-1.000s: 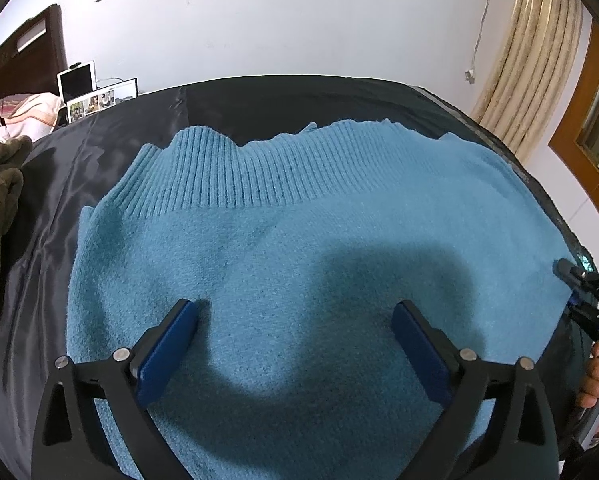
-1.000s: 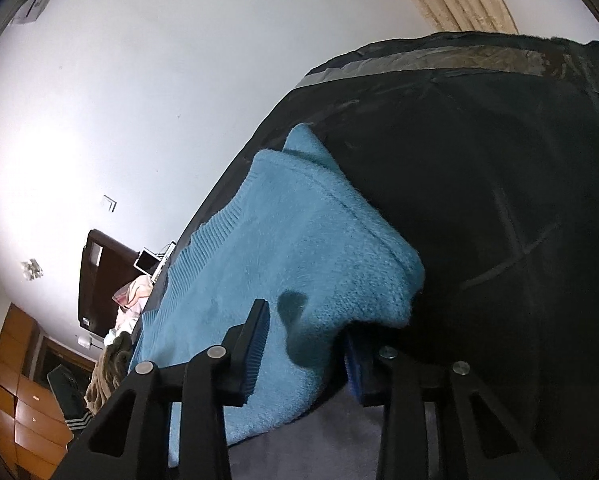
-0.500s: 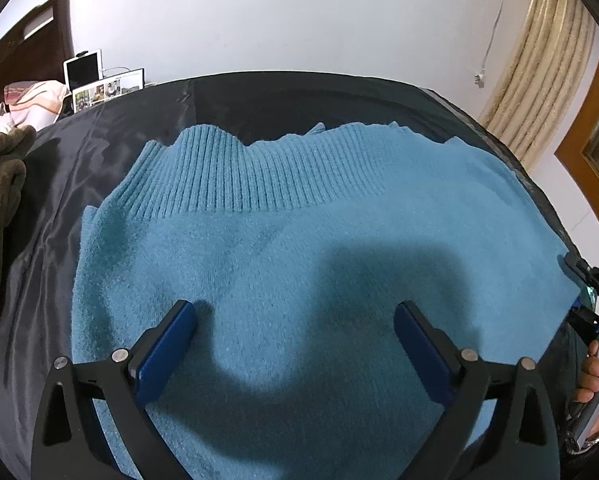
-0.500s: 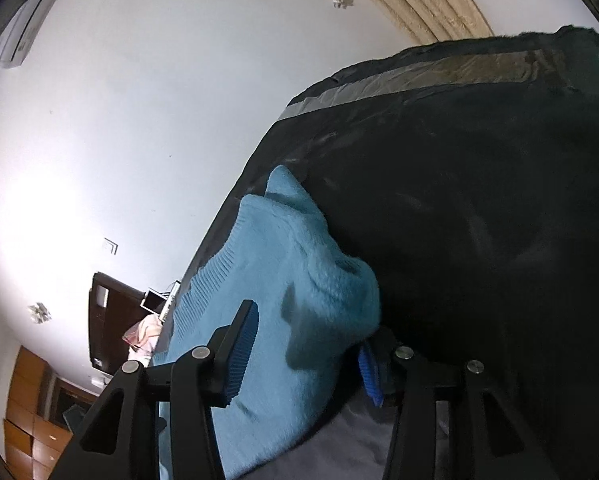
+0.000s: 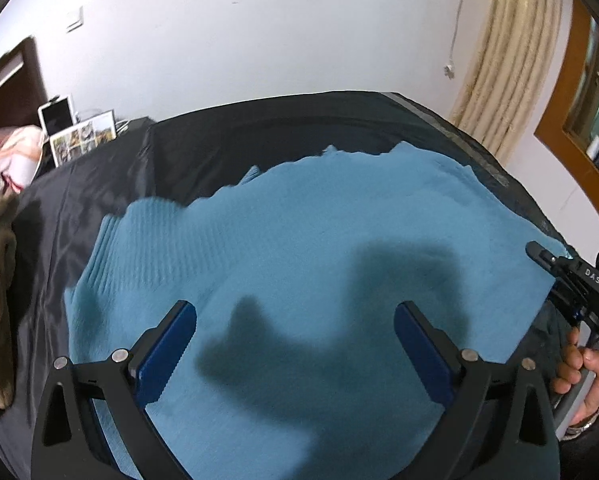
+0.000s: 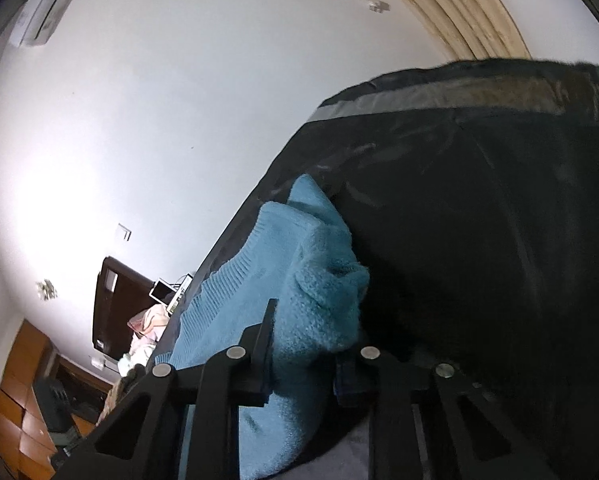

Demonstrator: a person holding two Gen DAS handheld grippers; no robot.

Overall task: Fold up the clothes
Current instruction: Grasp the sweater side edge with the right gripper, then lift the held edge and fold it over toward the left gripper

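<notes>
Blue sweater spread on dark bed cover. Right edge now pinched in jaws of right gripper, lifted, bunched versus second ago. Left gripper held above, jaws wide, empty. Fold judged starting.

The far edge of the blue sweater has changed its shape. One second ago its ribbed band lay across the whole far side; now the right part of this edge is turned over toward the camera, and the ribbing shows only at the left. More of the black cover is seen behind it.

The right gripper has closed its jaws — they were wide around the sweater's corner before, and now they pinch it, so the corner is bunched up between them. In the left wrist view this gripper stands higher at the sweater's right edge, though the picture is blurred there, so it is perhaps only the camera angle.
</notes>
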